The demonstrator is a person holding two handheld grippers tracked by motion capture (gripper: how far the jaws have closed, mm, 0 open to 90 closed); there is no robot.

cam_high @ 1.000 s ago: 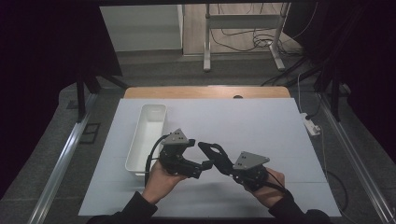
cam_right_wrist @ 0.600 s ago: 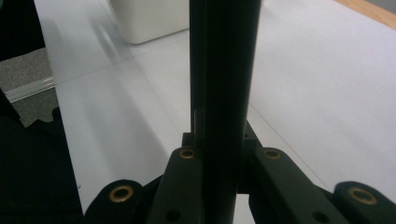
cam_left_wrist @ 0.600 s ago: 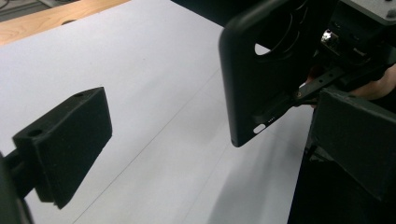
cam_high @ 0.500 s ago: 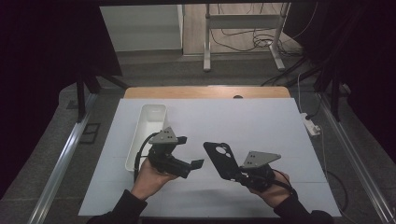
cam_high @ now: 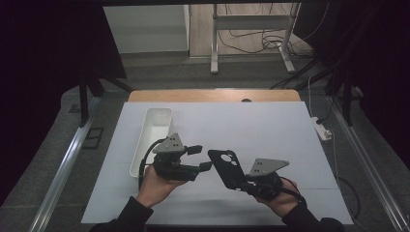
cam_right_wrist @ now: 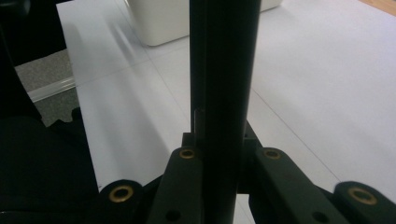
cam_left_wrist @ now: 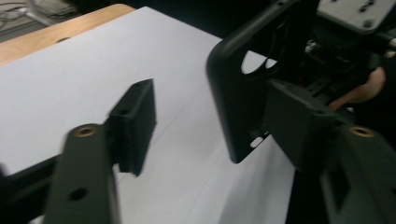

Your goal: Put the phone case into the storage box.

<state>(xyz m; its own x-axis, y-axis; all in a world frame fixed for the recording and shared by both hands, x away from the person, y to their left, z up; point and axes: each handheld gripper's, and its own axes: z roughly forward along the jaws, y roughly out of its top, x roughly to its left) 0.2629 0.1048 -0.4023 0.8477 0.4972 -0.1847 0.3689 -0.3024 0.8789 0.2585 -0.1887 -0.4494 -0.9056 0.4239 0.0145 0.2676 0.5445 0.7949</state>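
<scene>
The right claw (cam_high: 231, 180) is clamping a black phone case (cam_high: 227, 168) by its near end, jaws pressed tight on it, and holding it up off the tabletop (cam_high: 270, 130), tilted so the camera cutout is sitting at the far upper end. In the right gripper view the phone case (cam_right_wrist: 224, 84) is standing edge-on between the two jaws, a dark upright bar.

The left claw (cam_high: 199, 157) is hovering just left of the case, pointing right toward it. Its jaws have just been closing and are now standing partly open, with nothing between them. In the left gripper view the case (cam_left_wrist: 243, 93) is sitting just beyond the right-hand jaw, very close to it, though I cannot tell if they are touching.

Both hands are working at the near middle of the white sheet covering the tabletop. A white tray (cam_high: 153, 130) is lying on the left, lengthwise from near to far, just beside the left hand (cam_high: 154, 186). The right hand (cam_high: 280, 195) is resting low at the near edge.
</scene>
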